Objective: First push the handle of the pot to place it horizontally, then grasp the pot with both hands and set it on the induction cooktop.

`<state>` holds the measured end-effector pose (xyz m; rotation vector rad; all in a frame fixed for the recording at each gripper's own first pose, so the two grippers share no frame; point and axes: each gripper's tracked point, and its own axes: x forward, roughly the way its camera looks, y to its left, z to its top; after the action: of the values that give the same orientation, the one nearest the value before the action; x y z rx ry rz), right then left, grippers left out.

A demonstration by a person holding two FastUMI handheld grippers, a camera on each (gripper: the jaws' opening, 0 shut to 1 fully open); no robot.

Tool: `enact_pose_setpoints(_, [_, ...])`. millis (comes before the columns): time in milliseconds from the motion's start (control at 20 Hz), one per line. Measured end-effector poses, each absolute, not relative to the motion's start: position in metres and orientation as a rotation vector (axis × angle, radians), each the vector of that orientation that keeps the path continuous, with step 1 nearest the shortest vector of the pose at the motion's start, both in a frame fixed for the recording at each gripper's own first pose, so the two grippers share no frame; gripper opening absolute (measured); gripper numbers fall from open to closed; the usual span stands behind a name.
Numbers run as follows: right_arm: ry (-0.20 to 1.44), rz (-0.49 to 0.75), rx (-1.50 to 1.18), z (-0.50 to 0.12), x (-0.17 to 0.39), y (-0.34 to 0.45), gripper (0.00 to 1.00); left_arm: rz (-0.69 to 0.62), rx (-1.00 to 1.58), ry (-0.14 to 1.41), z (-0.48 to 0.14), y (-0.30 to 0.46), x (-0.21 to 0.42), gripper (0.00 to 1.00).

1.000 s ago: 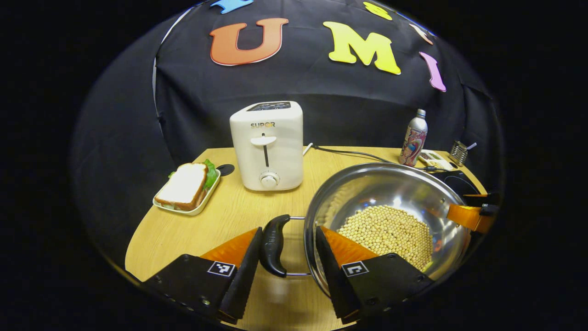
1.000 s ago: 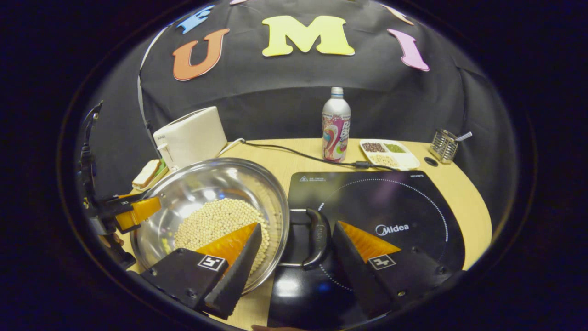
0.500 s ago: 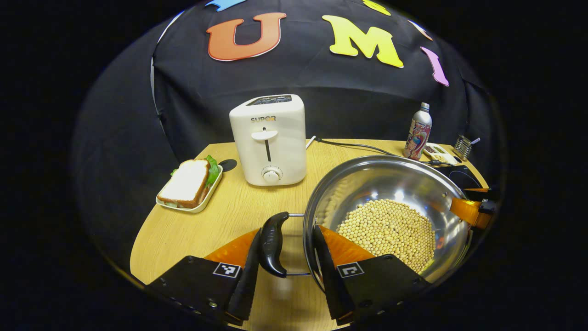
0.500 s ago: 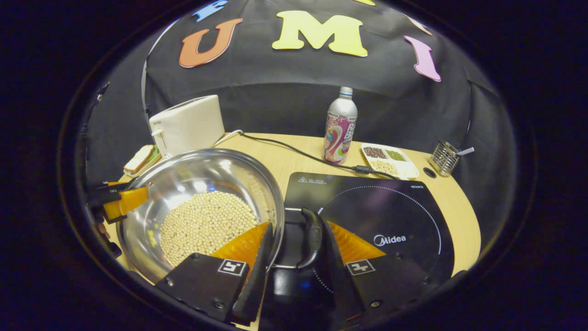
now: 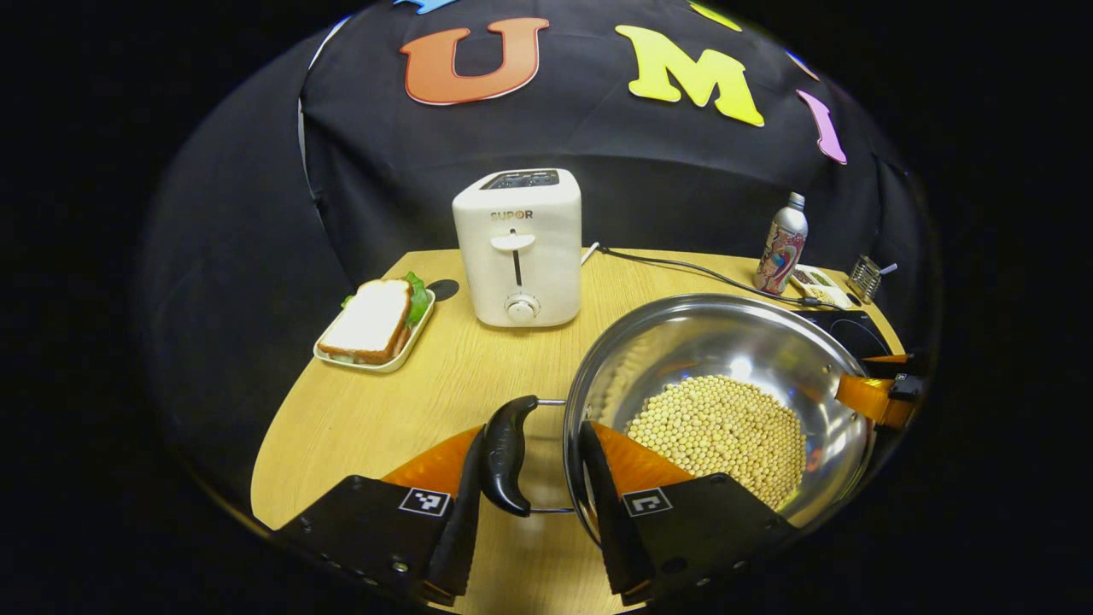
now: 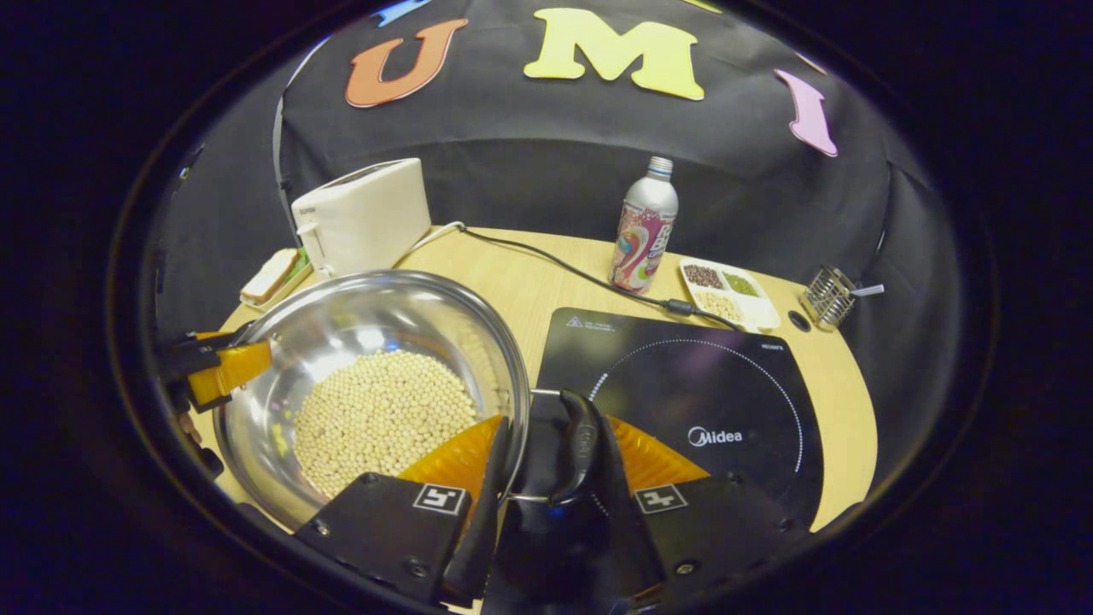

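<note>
Rounded light-wood table (image 5: 376, 410) carries a white toaster (image 5: 518, 248), a sandwich on a pale tray (image 5: 374, 320) and a printed metal bottle (image 6: 644, 226). Also on it: black induction cooktop (image 6: 726, 384), white divided dish (image 6: 726, 292), wire-mesh holder (image 6: 828, 295), black cable (image 6: 555, 265).

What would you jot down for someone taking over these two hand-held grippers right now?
Left hand-held gripper: fingers straddle the pot's left handle and rim, outer finger touching the handle.
Right hand-held gripper: closed around the right handle and rim.
The pot, holding pale beans, sits beside the induction cooktop, not on it.
Done: handles horizontal, both in the grippers.
Left: lift the pot, set it on the cooktop.
</note>
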<state>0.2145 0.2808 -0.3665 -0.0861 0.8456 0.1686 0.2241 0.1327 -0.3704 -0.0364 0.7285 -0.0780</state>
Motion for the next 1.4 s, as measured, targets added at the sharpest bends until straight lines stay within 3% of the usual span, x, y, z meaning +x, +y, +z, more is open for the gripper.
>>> enact_pose_setpoints(50, [0.842,0.176,-0.087,-0.36,0.212,0.281,0.55,-0.072,-0.031,0.726,-0.364,0.135,0.22,0.58])
enact_pose_setpoints(100, [0.837,0.18,-0.083,-0.354,0.209,0.281,0.55,-0.068,-0.027,0.72,-0.356,0.136,0.216,0.67])
enact_pose_setpoints(150, [0.835,0.189,-0.08,-0.348,0.207,0.281,0.55,-0.065,-0.024,0.713,-0.349,0.137,0.213,0.58])
enact_pose_setpoints(200, [0.834,0.196,-0.074,-0.341,0.203,0.28,0.57,-0.061,-0.033,0.711,-0.341,0.138,0.209,0.67])
enact_pose_setpoints(250, [0.831,0.205,-0.065,-0.333,0.201,0.279,0.56,-0.059,-0.038,0.703,-0.334,0.139,0.206,0.58])
enact_pose_setpoints(300, [0.821,0.213,-0.062,-0.324,0.198,0.278,0.56,-0.058,-0.043,0.697,-0.325,0.139,0.203,0.58])
enact_pose_setpoints(350, [0.81,0.216,-0.053,-0.314,0.198,0.276,0.55,-0.056,-0.046,0.69,-0.317,0.138,0.2,0.49])
enact_pose_setpoints(400, [0.799,0.224,-0.054,-0.304,0.195,0.274,0.55,-0.051,-0.048,0.684,-0.308,0.139,0.198,0.58])
enact_pose_setpoints(1000, [0.693,0.235,-0.028,-0.191,0.202,0.205,0.55,-0.06,-0.038,0.577,-0.192,0.089,0.197,0.58])
enact_pose_setpoints(1400, [0.67,0.168,-0.009,-0.175,0.213,0.106,0.53,-0.133,-0.011,0.547,-0.165,-0.008,0.21,0.58])
